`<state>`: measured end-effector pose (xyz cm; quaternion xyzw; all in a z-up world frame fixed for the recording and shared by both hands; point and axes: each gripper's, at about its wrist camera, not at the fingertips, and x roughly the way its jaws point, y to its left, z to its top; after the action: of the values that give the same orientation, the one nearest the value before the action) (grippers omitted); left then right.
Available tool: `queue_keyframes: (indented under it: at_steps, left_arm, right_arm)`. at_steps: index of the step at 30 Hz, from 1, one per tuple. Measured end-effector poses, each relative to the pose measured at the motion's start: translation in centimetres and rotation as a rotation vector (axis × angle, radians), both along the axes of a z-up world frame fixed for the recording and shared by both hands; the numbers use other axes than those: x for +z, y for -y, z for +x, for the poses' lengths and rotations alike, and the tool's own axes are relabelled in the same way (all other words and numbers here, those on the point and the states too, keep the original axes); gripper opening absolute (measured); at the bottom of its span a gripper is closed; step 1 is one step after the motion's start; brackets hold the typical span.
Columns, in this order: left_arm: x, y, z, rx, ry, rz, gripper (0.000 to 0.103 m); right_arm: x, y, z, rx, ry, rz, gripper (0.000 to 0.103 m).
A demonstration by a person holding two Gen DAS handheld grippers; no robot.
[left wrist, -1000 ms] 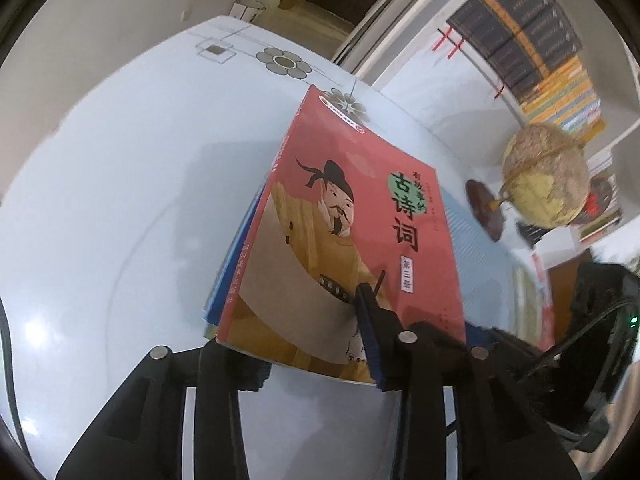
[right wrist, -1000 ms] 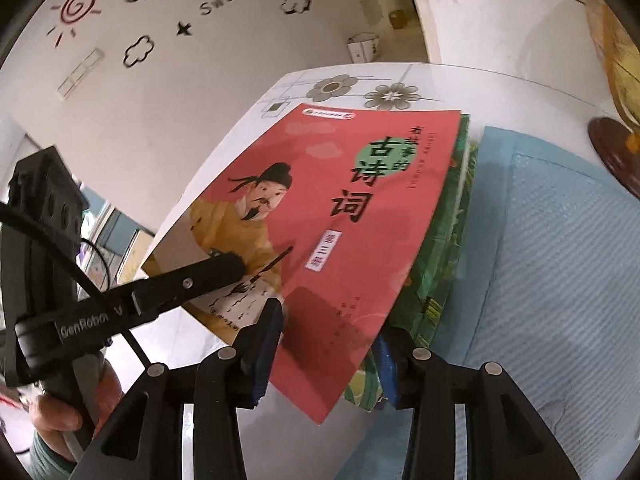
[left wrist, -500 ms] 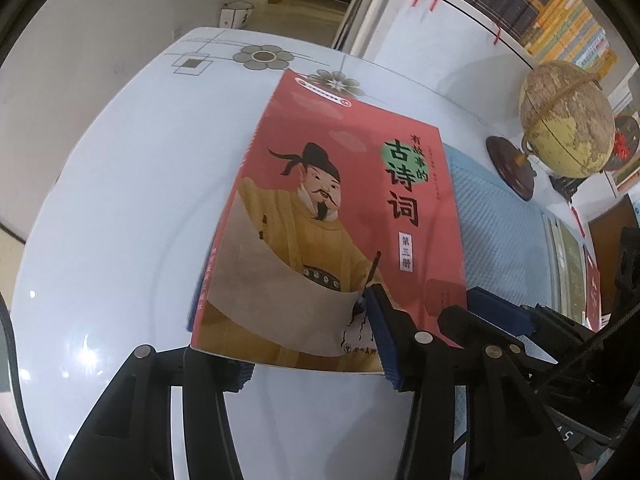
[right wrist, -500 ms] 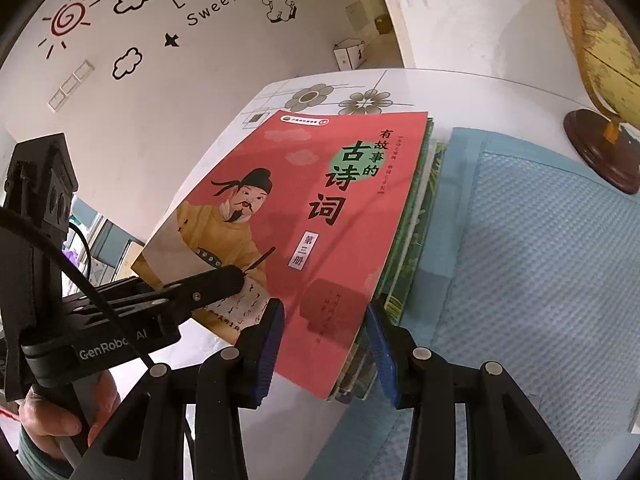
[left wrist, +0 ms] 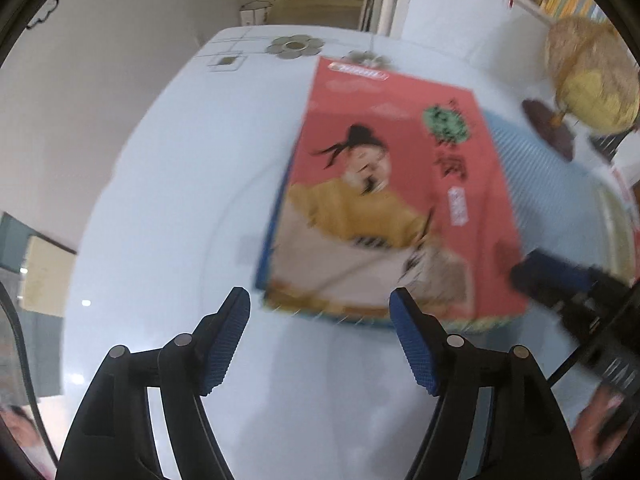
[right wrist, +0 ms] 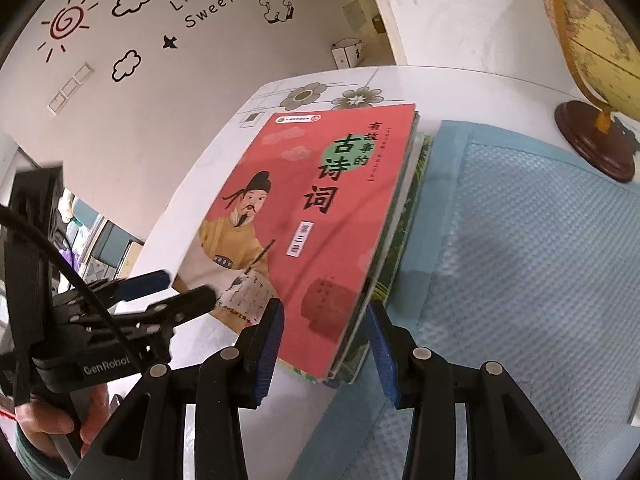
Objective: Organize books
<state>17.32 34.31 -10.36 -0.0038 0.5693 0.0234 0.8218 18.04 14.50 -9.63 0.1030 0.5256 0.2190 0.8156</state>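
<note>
A red poetry book (right wrist: 316, 224) with a man in yellow robes on its cover tops a small stack of books lying flat on the white table (left wrist: 168, 208); it also shows, blurred, in the left wrist view (left wrist: 396, 208). My left gripper (left wrist: 320, 332) is open and empty, just clear of the stack's near edge. My right gripper (right wrist: 324, 344) is open, its blue pads either side of the stack's near right corner, not clamped. The left gripper also shows in the right wrist view (right wrist: 176, 292).
A light blue mat (right wrist: 520, 264) lies right of the stack. A globe on a dark wooden base (right wrist: 592, 140) stands at the far right. The table's flower-patterned far edge (right wrist: 316, 94) lies beyond the books. A bookshelf stands behind the globe.
The stack has come down flat onto the table. My left gripper has let go of it and pulled back, open. My right gripper has opened around the corner.
</note>
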Motion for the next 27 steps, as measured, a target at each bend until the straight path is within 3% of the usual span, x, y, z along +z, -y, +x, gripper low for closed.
queue_keyframes:
  at_steps: [3,8,13,16,21,27]
  left_arm:
    - [-0.1,-0.9,-1.3,0.02,-0.01,0.012,0.071]
    - [0.8,-2.4,-4.2,0.094,0.034,-0.117,0.071]
    - [2.5,-0.8,-7.1,0.135,0.114,-0.205,0.071]
    - [3.8,1.8,-8.5,0.117,0.15,-0.239,0.071]
    - [5.7,8.3,-10.3,0.071,0.167,-0.22,0.071]
    - [6.6,18.5,-10.6,-0.007,0.152,-0.301,0.071]
  right_arm:
    - [0.0,1.1,-0.2,-0.018,-0.013,0.005,0.041]
    - [0.1,4.0,-1.6,-0.058,-0.034,-0.001,0.044]
    - [0.1,7.0,-3.0,-0.078,-0.06,-0.006,0.047]
    - [0.8,8.9,-4.6,-0.061,-0.025,-0.037,0.049]
    - [1.6,13.5,-7.6,-0.04,0.023,-0.085,0.055]
    - [2.8,23.2,-12.0,-0.07,0.048,-0.151,0.055]
